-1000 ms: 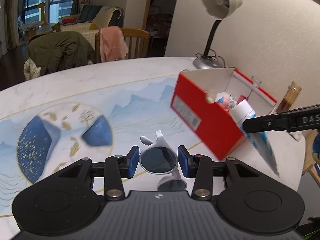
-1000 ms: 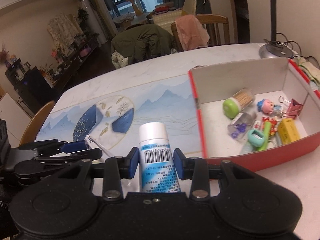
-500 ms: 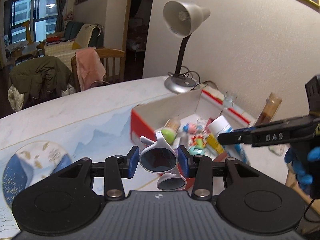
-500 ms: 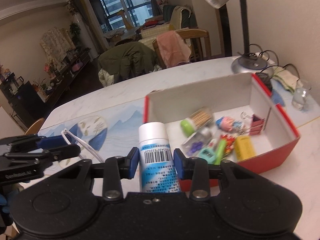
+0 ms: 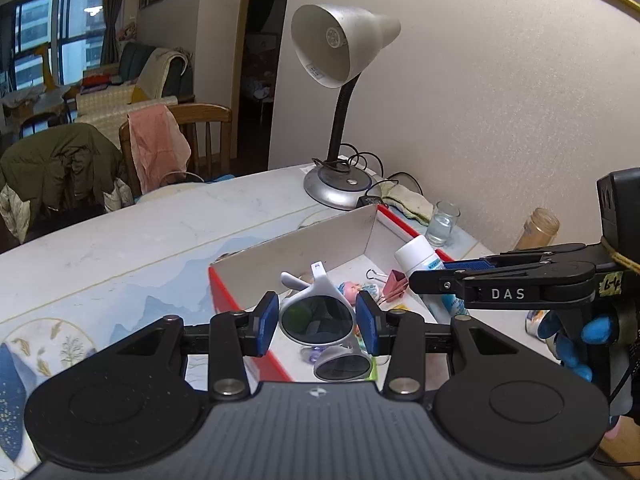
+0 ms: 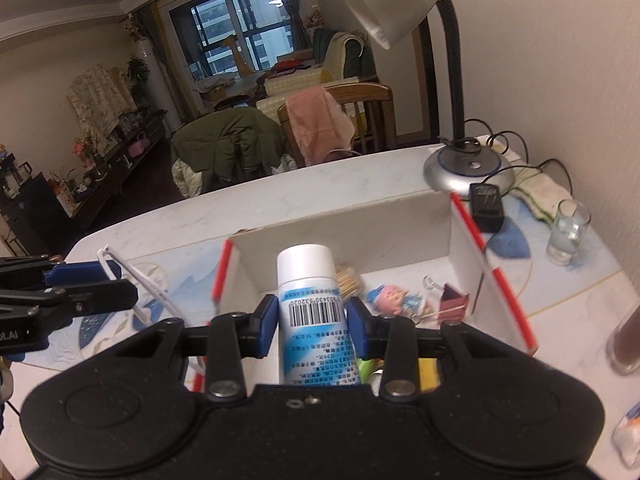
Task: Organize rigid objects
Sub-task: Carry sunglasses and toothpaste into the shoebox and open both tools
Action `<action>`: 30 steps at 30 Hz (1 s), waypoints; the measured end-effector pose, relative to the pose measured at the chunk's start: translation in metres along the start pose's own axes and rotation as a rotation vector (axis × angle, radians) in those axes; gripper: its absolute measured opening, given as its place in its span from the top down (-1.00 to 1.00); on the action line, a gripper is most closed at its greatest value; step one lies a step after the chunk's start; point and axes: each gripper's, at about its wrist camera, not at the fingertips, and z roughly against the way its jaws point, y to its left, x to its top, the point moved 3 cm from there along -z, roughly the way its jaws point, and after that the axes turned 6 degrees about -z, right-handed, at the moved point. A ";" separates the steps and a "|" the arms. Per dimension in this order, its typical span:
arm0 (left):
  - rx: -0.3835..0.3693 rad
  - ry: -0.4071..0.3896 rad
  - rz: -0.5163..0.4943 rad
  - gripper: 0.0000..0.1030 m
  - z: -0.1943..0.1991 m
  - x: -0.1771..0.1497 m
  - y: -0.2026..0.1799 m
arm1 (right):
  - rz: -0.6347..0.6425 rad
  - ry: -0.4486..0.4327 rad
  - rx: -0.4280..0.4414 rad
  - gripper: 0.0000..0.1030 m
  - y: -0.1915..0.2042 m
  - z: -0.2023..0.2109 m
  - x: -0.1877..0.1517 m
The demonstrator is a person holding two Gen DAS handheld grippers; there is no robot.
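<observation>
Above the red-walled cardboard box (image 5: 224,300), the left gripper (image 5: 318,316) clamps white-framed sunglasses (image 5: 320,318) while the right gripper (image 6: 310,320) clamps a white-capped spray bottle (image 6: 310,300). Released together, they could collide or crush the small toys below.

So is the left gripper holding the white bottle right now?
No, the left gripper is clamped on the white sunglasses; the white bottle sits between the right gripper's pads.

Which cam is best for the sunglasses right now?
Left wrist: the white sunglasses sit centred between the left gripper's pads, both dark lenses visible, above the red box. Right wrist shows only a thin white temple arm at its left edge.
</observation>
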 end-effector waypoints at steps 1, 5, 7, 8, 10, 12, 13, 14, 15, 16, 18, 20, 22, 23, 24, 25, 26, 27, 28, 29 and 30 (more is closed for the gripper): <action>-0.004 0.003 0.004 0.21 -0.003 0.001 -0.002 | 0.004 -0.001 -0.004 0.29 -0.003 -0.001 0.002; -0.009 0.022 -0.010 0.21 -0.019 0.006 -0.011 | 0.013 -0.003 -0.027 0.29 -0.013 -0.006 0.009; -0.012 0.035 -0.016 0.21 -0.028 0.007 -0.015 | 0.012 -0.007 -0.042 0.29 -0.021 -0.009 0.013; -0.012 0.040 -0.018 0.21 -0.032 0.008 -0.017 | 0.008 -0.007 -0.050 0.29 -0.025 -0.012 0.015; -0.014 0.060 -0.025 0.21 -0.042 0.008 -0.020 | 0.004 -0.007 -0.065 0.29 -0.032 -0.016 0.016; -0.013 0.079 -0.028 0.21 -0.053 0.008 -0.023 | -0.003 -0.007 -0.068 0.29 -0.040 -0.022 0.019; -0.019 0.091 -0.029 0.21 -0.059 0.008 -0.024 | -0.005 -0.004 -0.073 0.29 -0.043 -0.026 0.020; -0.020 0.103 -0.032 0.21 -0.065 0.007 -0.026 | -0.005 0.001 -0.081 0.29 -0.046 -0.030 0.021; -0.016 0.114 -0.039 0.21 -0.070 0.006 -0.028 | -0.002 0.008 -0.084 0.29 -0.048 -0.034 0.021; -0.016 0.127 -0.045 0.21 -0.076 0.006 -0.029 | 0.000 0.015 -0.081 0.29 -0.050 -0.038 0.021; -0.019 0.148 -0.051 0.21 -0.086 0.005 -0.031 | 0.008 0.032 -0.085 0.29 -0.052 -0.046 0.020; -0.021 0.165 -0.054 0.21 -0.095 0.005 -0.033 | 0.018 0.050 -0.089 0.29 -0.053 -0.053 0.017; -0.024 0.180 -0.057 0.21 -0.105 0.005 -0.035 | 0.017 0.066 -0.087 0.30 -0.055 -0.059 0.015; -0.022 0.186 -0.058 0.21 -0.109 0.006 -0.035 | 0.014 0.073 -0.087 0.35 -0.057 -0.063 0.015; -0.023 0.192 -0.058 0.21 -0.114 0.006 -0.035 | 0.009 0.081 -0.085 0.46 -0.059 -0.066 0.014; -0.026 0.201 -0.056 0.21 -0.118 0.006 -0.035 | 0.004 0.091 -0.076 0.53 -0.061 -0.069 0.014; -0.023 0.207 -0.056 0.21 -0.123 0.006 -0.035 | 0.003 0.096 -0.072 0.53 -0.062 -0.072 0.013; -0.020 0.214 -0.056 0.21 -0.128 0.006 -0.035 | 0.009 0.101 -0.074 0.54 -0.063 -0.075 0.013; -0.023 0.223 -0.052 0.21 -0.133 0.006 -0.034 | 0.015 0.110 -0.075 0.54 -0.064 -0.077 0.012; -0.023 0.230 -0.048 0.21 -0.138 0.006 -0.033 | 0.016 0.118 -0.066 0.54 -0.066 -0.080 0.011; -0.019 0.234 -0.045 0.21 -0.142 0.005 -0.033 | 0.015 0.123 -0.057 0.54 -0.067 -0.081 0.010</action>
